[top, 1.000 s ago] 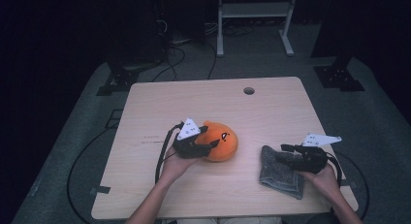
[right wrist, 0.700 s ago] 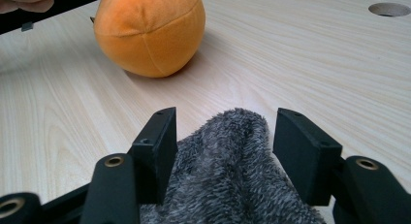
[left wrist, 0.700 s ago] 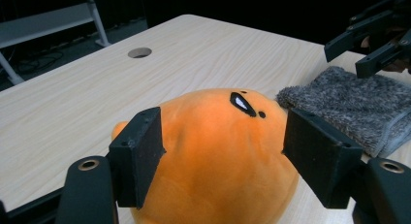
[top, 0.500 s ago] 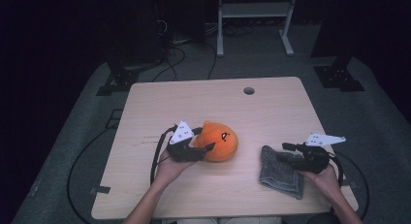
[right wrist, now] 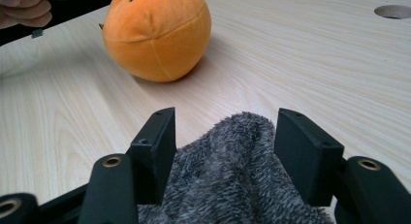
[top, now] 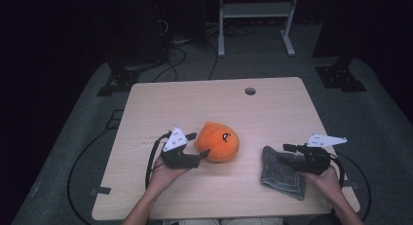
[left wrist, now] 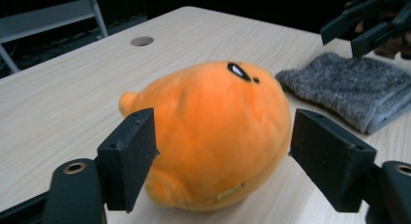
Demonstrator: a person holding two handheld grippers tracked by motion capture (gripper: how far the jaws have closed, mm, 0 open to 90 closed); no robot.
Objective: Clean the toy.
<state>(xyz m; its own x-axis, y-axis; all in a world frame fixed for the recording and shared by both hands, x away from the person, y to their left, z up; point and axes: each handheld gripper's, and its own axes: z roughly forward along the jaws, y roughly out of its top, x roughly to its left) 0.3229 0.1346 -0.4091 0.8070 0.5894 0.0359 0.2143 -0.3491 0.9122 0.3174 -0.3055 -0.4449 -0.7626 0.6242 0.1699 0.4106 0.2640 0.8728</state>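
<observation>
A round orange plush (top: pixel 219 141) with a small black face lies on the wooden table (top: pixel 219 103), left of the middle. My left gripper (top: pixel 200 143) reaches it from the left. Its jaws have just been opening and now stand on either side of the plush (left wrist: pixel 213 117), not pressing on it. A folded grey cloth (top: pixel 282 174) lies at the front right. My right gripper (top: pixel 283 153) hovers over the cloth's right edge, open, and a hump of the cloth (right wrist: pixel 228 185) rises between its jaws. The plush (right wrist: pixel 157 32) sits beyond it.
A round cable hole (top: pixel 250 91) is at the table's far edge. Cables trail from both grippers over the front edge. Dark floor, cables and a white stand (top: pixel 253 10) lie behind the table. The other gripper (left wrist: pixel 368 20) shows above the cloth (left wrist: pixel 349 90).
My left gripper has slid left and toward the person, and its jaws have widened off the plush, which stays in place. The right hand and the cloth have not moved.
</observation>
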